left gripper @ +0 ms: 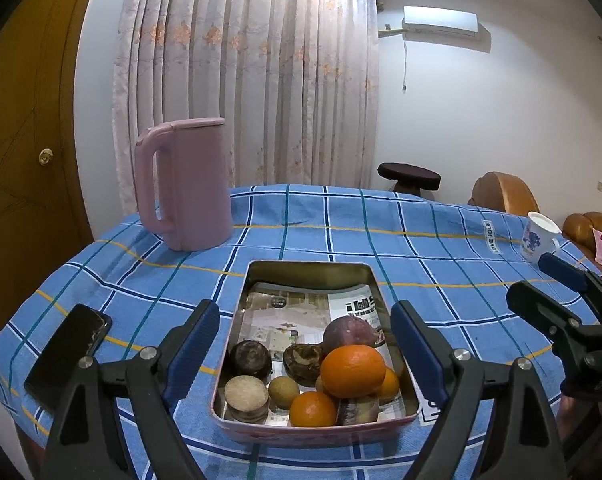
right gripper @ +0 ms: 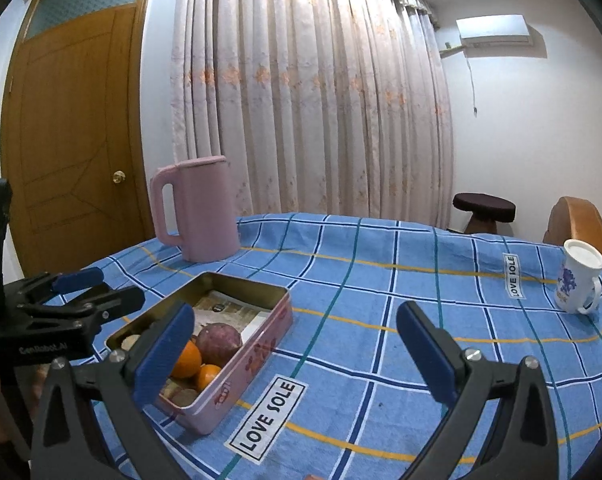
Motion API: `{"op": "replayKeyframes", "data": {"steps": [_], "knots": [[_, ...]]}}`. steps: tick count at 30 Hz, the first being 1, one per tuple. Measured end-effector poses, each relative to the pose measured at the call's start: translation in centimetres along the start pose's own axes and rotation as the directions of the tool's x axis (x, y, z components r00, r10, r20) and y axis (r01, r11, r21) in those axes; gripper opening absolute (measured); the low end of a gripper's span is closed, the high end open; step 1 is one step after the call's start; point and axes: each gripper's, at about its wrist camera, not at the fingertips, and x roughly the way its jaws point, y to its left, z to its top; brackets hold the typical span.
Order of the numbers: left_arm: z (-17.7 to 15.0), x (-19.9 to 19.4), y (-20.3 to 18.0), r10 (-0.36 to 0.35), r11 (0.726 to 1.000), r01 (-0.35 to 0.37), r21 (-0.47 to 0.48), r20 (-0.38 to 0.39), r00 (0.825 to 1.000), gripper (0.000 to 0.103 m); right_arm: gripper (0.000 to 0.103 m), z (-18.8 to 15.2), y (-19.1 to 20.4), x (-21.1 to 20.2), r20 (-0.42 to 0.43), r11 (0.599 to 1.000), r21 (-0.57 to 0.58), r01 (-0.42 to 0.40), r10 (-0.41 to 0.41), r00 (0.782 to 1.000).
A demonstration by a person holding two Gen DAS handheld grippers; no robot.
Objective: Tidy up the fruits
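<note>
A pink metal tin (left gripper: 397,418) lined with paper sits on the blue checked tablecloth. Its near end holds several fruits: a large orange (left gripper: 353,370), a small orange (left gripper: 312,409), a purple round fruit (left gripper: 349,334), two dark brown fruits (left gripper: 251,358) and a pale round one (left gripper: 246,394). My left gripper (left gripper: 305,354) is open and empty, its fingers either side of the tin. My right gripper (right gripper: 297,354) is open and empty, right of the tin (right gripper: 237,372), above bare cloth. It also shows at the right of the left wrist view (left gripper: 557,292).
A pink jug (left gripper: 185,184) stands at the back left of the table. A black phone (left gripper: 67,354) lies near the left edge. A white mug (right gripper: 579,282) with a blue print stands at the far right. Chairs (right gripper: 577,220) and a stool (right gripper: 483,208) are behind the table.
</note>
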Motion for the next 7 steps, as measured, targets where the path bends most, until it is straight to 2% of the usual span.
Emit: {"op": "replayKeyframes", "data": {"steps": [7], "knots": [[-0.1,-0.1,-0.3,-0.004,1.0,0.004,0.013,0.001,1.0,0.088,0.103,-0.4,-2.3,-0.1,-0.038,0.998,0.013,0.062,-0.062,0.997]]}}
